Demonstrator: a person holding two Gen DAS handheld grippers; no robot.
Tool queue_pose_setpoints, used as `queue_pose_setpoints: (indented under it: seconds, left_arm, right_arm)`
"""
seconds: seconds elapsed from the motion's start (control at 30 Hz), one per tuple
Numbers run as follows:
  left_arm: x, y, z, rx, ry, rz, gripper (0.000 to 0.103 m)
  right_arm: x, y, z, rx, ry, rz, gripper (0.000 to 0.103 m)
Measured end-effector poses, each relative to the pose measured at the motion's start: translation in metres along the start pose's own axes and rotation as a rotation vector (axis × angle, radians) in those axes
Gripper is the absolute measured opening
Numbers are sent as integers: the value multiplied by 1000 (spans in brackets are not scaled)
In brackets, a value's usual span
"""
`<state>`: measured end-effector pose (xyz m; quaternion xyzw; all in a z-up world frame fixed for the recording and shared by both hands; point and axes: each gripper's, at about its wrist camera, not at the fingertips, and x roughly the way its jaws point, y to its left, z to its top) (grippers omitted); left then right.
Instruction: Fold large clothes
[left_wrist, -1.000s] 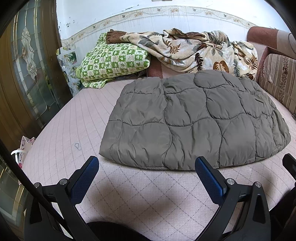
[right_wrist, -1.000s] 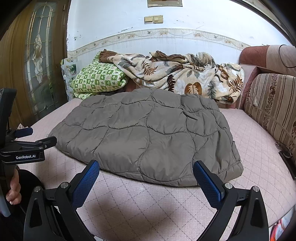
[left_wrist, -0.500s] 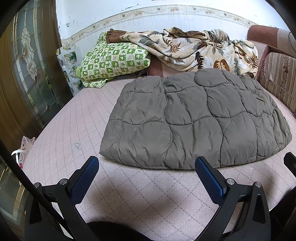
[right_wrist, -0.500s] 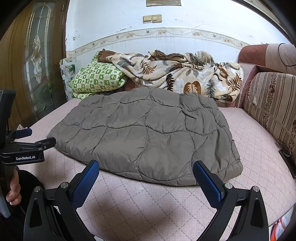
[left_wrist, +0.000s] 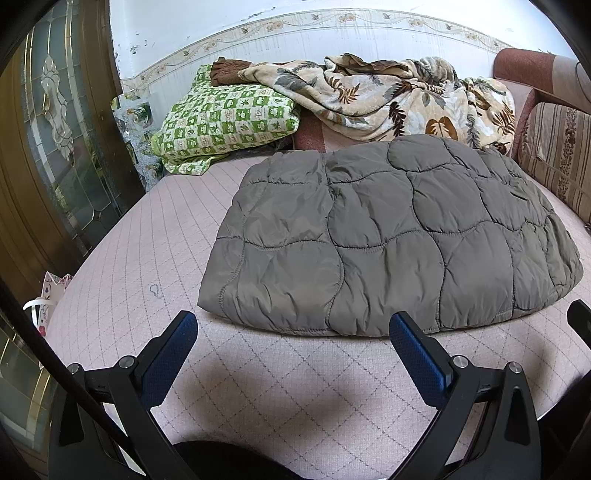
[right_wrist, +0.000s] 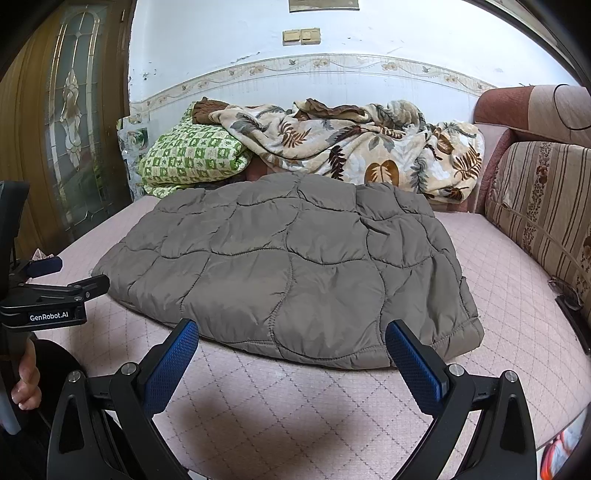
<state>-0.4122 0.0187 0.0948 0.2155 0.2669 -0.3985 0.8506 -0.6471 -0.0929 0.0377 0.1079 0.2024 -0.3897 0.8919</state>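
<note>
A grey-brown quilted jacket (left_wrist: 388, 236) lies folded into a flat rectangular bundle on the pink quilted bed (left_wrist: 258, 387); the right wrist view shows the same jacket (right_wrist: 291, 266). My left gripper (left_wrist: 291, 347) hovers open just short of its near edge, holding nothing. Facing the jacket's near right corner, my right gripper (right_wrist: 291, 347) is open too and holds nothing. The left gripper's body (right_wrist: 51, 299) shows at the left of the right wrist view, with a hand (right_wrist: 26, 384) on its handle.
A green patterned pillow (left_wrist: 225, 122) and a crumpled leaf-print blanket (left_wrist: 399, 99) lie at the head of the bed. A striped sofa cushion (right_wrist: 543, 206) lines the right side. A wooden glass-panelled door (left_wrist: 48, 147) stands on the left.
Both cameras drifted slightly, so the jacket sits a touch lower in the views. The jacket itself has not moved and both grippers stay open.
</note>
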Motion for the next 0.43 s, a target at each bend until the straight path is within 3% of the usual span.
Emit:
queue_pose_setpoints:
  seconds: [0.13, 0.3, 0.43]
  left_arm:
    - [0, 1, -3, 4, 2, -3, 103]
    - [3, 6, -9, 3, 33, -97, 103]
    - [-3, 8, -9, 0, 17, -90, 103]
  right_arm:
    - [-1, -1, 0, 1, 1, -2, 103]
    - [-2, -3, 1, -1, 0, 0, 102]
    - [-3, -5, 4, 1, -2, -2, 102]
